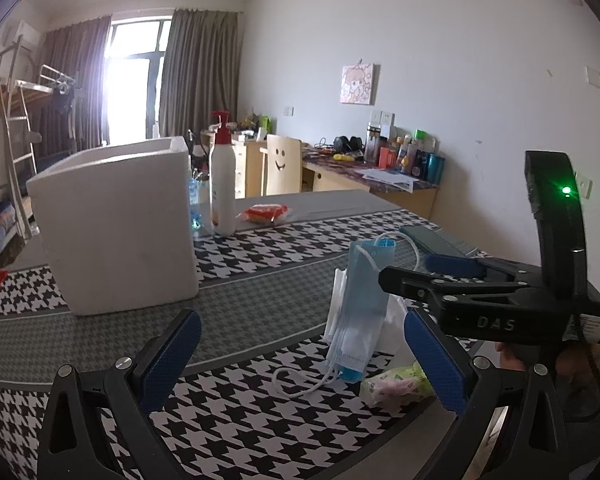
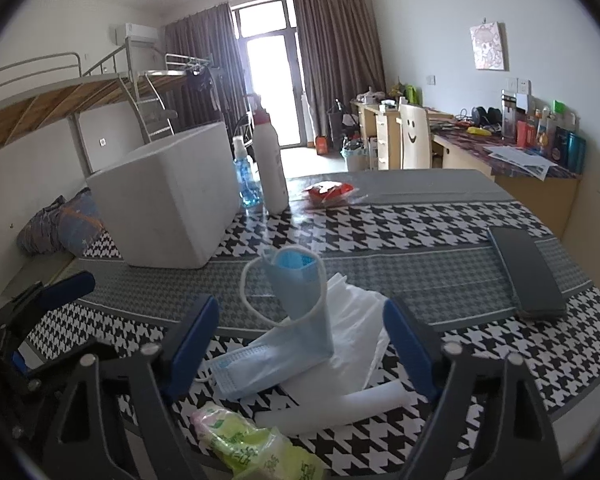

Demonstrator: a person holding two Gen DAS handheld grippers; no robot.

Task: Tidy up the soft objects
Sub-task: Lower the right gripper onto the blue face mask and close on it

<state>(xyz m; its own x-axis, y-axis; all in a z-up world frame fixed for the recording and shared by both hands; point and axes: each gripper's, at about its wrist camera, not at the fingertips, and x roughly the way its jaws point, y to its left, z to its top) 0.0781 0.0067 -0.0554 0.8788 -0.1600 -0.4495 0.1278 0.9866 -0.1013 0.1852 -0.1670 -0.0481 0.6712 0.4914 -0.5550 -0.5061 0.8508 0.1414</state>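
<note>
Both grippers, left gripper (image 1: 302, 364) and right gripper (image 2: 300, 344), hover with jaws apart, empty, over the blue face mask (image 2: 296, 320) on the houndstooth tablecloth (image 2: 380, 236). Judged step: approaching to pick; next, close on the mask and carry it toward the white foam box (image 2: 172, 196).

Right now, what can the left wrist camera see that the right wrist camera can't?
Only the left wrist view shows the right gripper's black body with its green light. Only the right wrist view shows the white wall air conditioner and the striped pillow. Both show the pale blue face mask, white foam box, dark flat phone and green tissue pack.
</note>
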